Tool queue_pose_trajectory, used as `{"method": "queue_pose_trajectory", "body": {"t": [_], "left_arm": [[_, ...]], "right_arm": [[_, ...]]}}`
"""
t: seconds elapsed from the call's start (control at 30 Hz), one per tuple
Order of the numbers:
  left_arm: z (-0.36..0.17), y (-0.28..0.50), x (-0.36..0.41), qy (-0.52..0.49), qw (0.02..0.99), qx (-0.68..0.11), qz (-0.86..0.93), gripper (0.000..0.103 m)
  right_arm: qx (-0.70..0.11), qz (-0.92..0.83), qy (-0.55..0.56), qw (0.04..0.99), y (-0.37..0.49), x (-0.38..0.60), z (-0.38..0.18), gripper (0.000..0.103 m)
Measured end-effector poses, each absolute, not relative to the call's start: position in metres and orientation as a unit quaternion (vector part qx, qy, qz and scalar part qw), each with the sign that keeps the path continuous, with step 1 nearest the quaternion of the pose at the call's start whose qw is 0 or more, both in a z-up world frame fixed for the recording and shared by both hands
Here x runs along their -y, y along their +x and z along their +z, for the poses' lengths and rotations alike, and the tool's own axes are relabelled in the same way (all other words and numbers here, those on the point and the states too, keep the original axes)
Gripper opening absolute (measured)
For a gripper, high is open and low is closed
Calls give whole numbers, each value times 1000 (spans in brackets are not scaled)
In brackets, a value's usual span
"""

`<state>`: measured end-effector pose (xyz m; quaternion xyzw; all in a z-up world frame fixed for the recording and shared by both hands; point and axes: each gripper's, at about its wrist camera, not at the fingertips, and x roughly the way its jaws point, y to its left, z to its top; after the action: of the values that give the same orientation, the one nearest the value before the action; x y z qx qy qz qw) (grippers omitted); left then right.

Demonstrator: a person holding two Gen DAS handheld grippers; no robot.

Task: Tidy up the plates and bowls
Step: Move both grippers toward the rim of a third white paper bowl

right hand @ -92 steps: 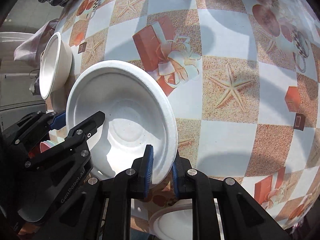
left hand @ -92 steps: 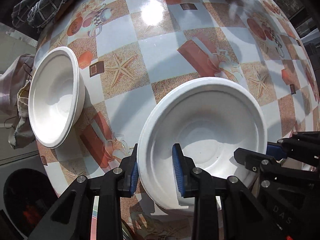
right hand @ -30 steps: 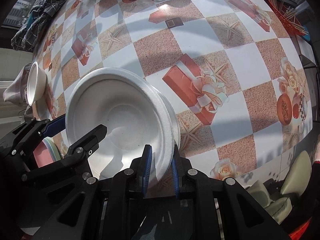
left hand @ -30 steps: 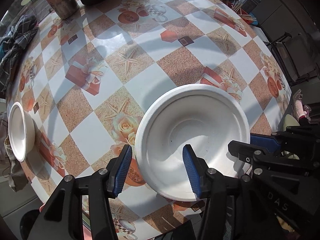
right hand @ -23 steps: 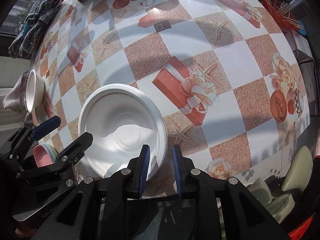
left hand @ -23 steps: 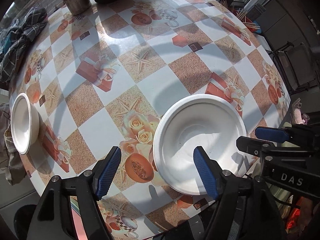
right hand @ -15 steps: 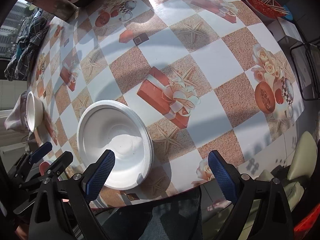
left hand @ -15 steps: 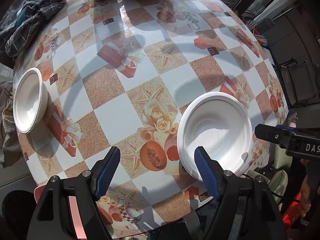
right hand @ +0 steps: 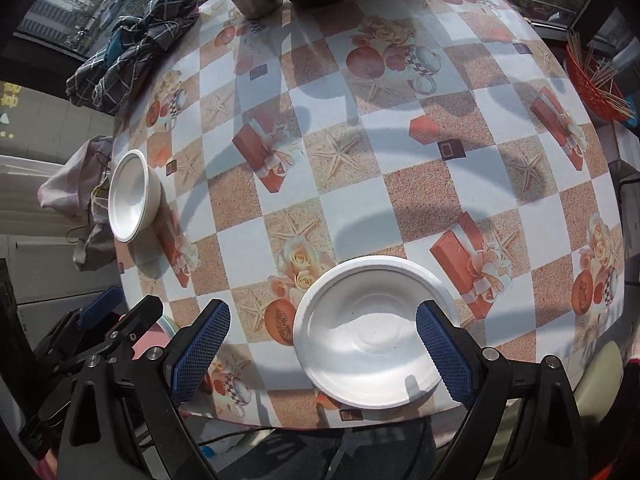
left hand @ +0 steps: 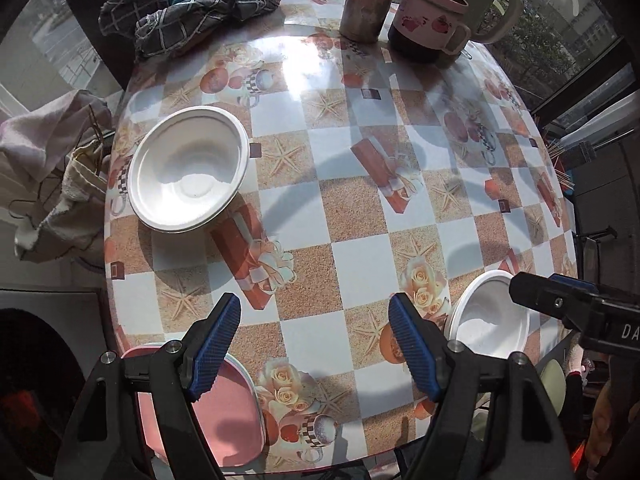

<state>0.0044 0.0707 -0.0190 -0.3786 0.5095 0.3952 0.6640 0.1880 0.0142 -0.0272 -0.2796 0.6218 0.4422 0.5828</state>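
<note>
**Now both grippers are off the white plate**

Earlier the right gripper (right hand: 322, 342) pinched the rim of the white plate (right hand: 372, 326) and the left gripper (left hand: 314, 346) straddled its opposite edge while it was held over the checkered table (left hand: 360, 184). Now that plate lies flat near the table's near edge, free of both tools. The right gripper's jaws have just sprung apart and stand wide on either side of the plate without touching it. The left gripper has released too, its jaws spread over bare tablecloth with nothing between them, and it has shifted away to the left, so the plate now shows at the right of its view, partly behind the right gripper. A white bowl (left hand: 188, 168) stays at the table's left edge. A pink plate (left hand: 228, 420) sits at the near-left corner, beneath the left gripper's fingers.
</note>
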Motion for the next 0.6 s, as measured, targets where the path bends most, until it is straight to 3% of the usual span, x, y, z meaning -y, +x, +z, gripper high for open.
{"method": "queue_pose_trajectory", "body": {"t": [0.6], "left_arm": [[-39,-104,-181,-422,578,-461,525,80]], "right_arm": [[-596,491,-337,539,95,-150,-53,95]]}}
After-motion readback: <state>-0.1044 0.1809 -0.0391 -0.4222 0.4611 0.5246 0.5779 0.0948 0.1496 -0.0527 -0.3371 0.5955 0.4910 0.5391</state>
